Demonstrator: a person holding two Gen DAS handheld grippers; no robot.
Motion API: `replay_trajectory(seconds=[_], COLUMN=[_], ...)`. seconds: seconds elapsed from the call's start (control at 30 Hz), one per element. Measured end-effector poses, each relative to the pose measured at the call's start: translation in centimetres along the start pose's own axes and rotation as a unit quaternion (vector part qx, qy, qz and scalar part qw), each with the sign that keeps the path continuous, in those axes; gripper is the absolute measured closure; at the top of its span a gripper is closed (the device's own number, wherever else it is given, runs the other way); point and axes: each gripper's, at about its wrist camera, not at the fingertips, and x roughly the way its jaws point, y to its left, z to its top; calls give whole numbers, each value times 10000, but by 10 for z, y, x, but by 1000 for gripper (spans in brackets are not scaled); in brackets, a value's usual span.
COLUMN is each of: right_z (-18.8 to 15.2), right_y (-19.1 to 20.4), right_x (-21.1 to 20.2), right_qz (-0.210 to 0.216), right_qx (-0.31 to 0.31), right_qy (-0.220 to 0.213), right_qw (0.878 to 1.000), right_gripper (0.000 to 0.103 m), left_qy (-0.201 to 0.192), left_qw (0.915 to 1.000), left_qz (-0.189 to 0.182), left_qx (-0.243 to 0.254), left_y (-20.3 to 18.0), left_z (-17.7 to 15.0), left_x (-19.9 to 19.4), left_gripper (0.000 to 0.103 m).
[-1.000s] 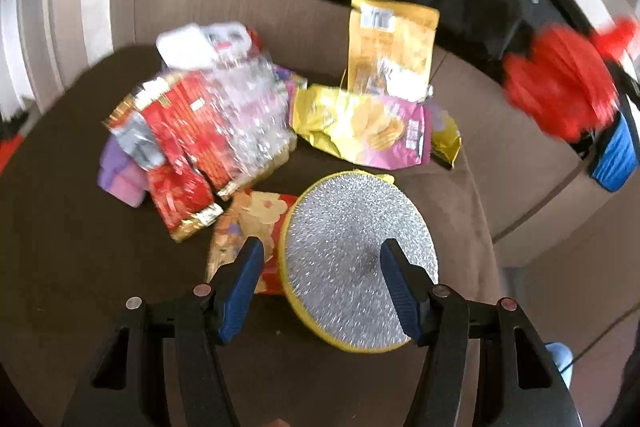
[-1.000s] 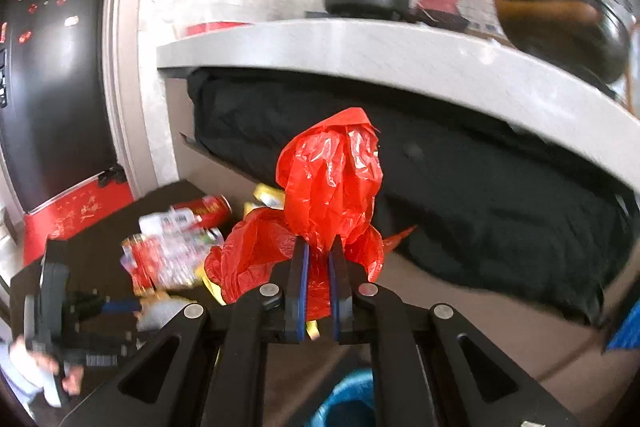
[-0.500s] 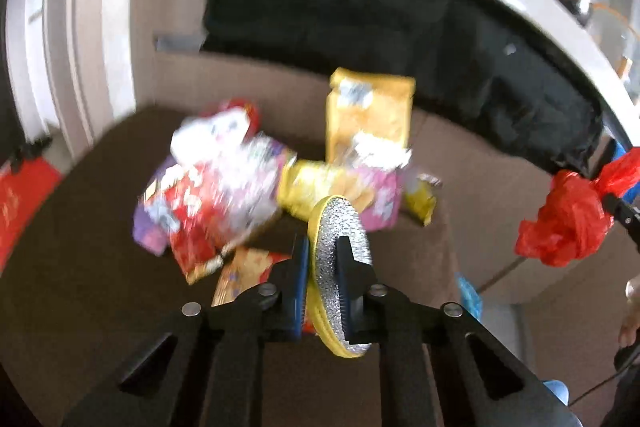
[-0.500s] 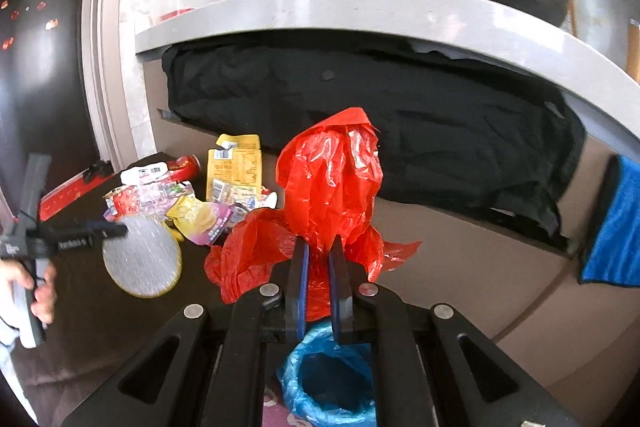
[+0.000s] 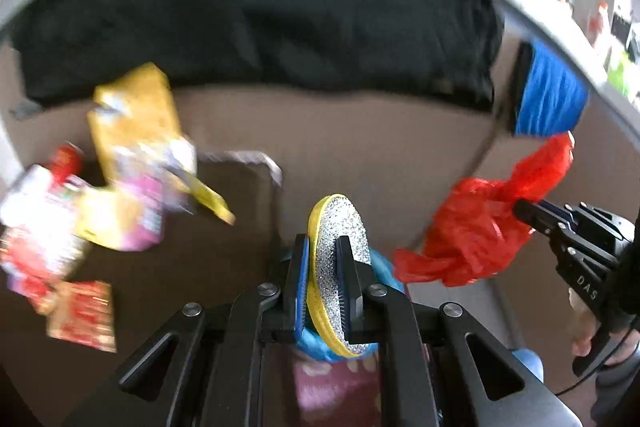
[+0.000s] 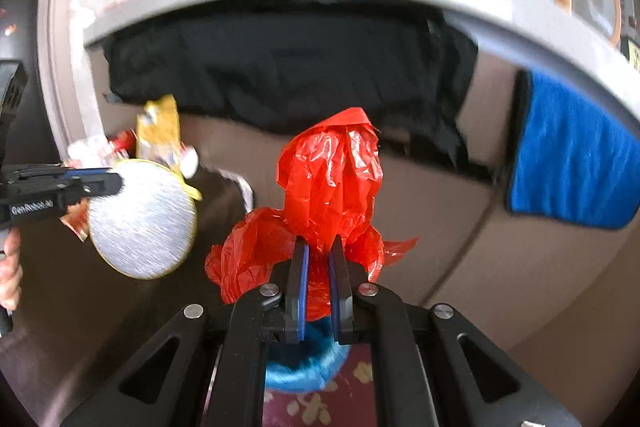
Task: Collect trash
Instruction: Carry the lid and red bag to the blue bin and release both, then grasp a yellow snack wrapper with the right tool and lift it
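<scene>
My left gripper (image 5: 323, 255) is shut on a round silver disc with a yellow rim (image 5: 340, 227) and holds it edge-on in the air, past the table's right edge. The disc (image 6: 140, 223) and that gripper (image 6: 108, 183) also show in the right wrist view. My right gripper (image 6: 319, 255) is shut on a crumpled red plastic bag (image 6: 332, 179), held up over a bin lined with a blue bag (image 6: 304, 367). The red bag (image 5: 476, 235) and right gripper (image 5: 520, 205) show at the right of the left wrist view. The blue bin liner (image 5: 384, 267) lies below the disc.
Several snack wrappers (image 5: 120, 179) lie on the dark brown table (image 5: 200, 267) at the left. A black cloth (image 5: 260, 19) hangs under a grey counter. A blue towel (image 6: 572, 155) hangs at the right. A patterned rug (image 6: 320, 407) lies below.
My left gripper closed on the disc, lifted it off the table and carried it right, over the blue-lined bin. My right gripper with the red bag also moved right, nearer the bin.
</scene>
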Motion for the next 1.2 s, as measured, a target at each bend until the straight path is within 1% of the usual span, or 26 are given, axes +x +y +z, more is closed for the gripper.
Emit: replay_trajectory(seconds=[0.1,0.13,0.23,0.3,0.33,0.4,0.47,0.57,0.6,0.63,0.7,0.77,0.83,0.93,1.03,1.13,1.2], right_z=[-22,-26,-50,-61,-67,-76,-85,-92,-93,-94,-94,-94,-91,-82,-65,-40,-25], right_y=[-9,-11,-16,-15,-14,-13,-12,-15,-16,-16,-14,-12,-11,-9,2,20,34], right_x=[30,39,82,102,118,136,155,171,172,172,171,168,160,142,120,99,90], right_qz=[9,31,120,121,129,179,355,549,582,602,650,619,548,506,610,852,1039], right_qx=[130,182,398,412,418,468,627,844,891,898,851,801,762,649,516,444,403], right_qy=[344,424,838,1025,1160,1323,1523,1643,1629,1614,1584,1581,1489,1284,1009,690,506], right_qw=[9993,9989,9956,9938,9923,9899,9857,9813,9809,9809,9816,9822,9844,9883,9917,9930,9925], right_gripper=[96,96,96,95,94,90,89,86,85,84,82,82,82,82,82,81,80], left_qy=[438,527,813,907,974,1177,1319,1371,1352,1337,1275,1205,1074,753,441,151,-36], left_qw=[9990,9986,9966,9958,9952,9927,9908,9896,9894,9894,9897,9902,9912,9946,9972,9987,9991], left_qz=[0,23,102,81,2,-104,-175,-333,-411,-443,-471,-508,-580,-604,-525,-311,-78], left_qx=[8,-2,30,-20,-116,-243,-251,-277,-327,-360,-439,-484,-503,-383,-312,-372,-423], left_y=[-10,-12,-13,-13,-10,-6,-4,-5,-5,-4,-4,-5,-4,1,8,30,50], left_z=[-10,-12,-16,-19,-19,-19,-20,-22,-22,-22,-20,-16,-12,-3,5,12,15], left_x=[47,57,90,105,114,128,138,142,141,140,138,134,121,90,56,17,-11], left_gripper=[90,90,89,89,89,88,88,85,82,80,72,72,72,72,72,72,72])
